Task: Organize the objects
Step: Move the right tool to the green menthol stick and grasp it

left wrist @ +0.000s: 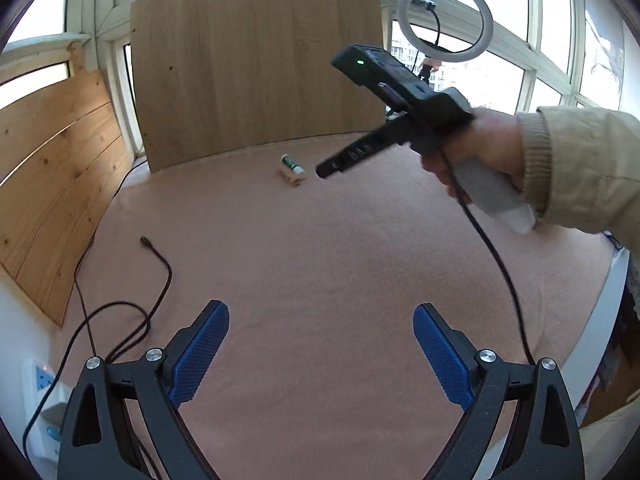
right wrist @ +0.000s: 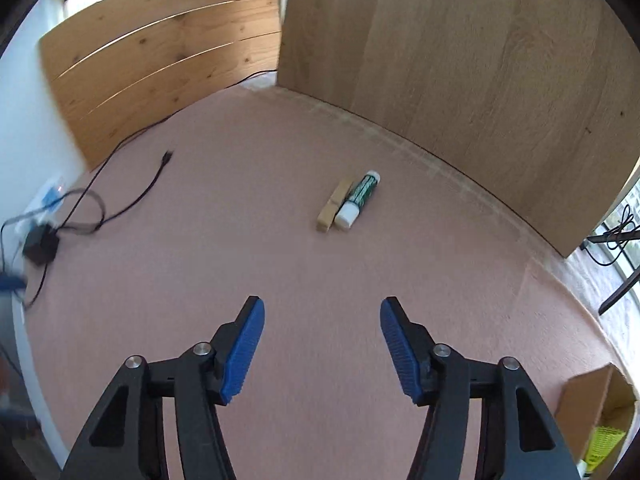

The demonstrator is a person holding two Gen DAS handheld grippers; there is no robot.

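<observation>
- Near the far edge of the pink tabletop (right wrist: 320, 264), close to the upright wooden board (right wrist: 460, 60), a green-and-white tube (right wrist: 358, 200) lies touching a small wooden block (right wrist: 333, 207), side by side.
- Left gripper (left wrist: 320, 352) hovers over bare cloth, jaws wide, nothing between them.
- Right gripper (right wrist: 322, 348) points at the pair, jaws apart and empty.
- Black cable (left wrist: 158, 280) trails along the left edge.

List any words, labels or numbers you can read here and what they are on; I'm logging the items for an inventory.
None can be read.
Green tube: its patterned label is too small and blurred.
Right gripper: raised marks on its finger, illegible.
Yellow sheet in the cardboard box: print too blurred.
</observation>
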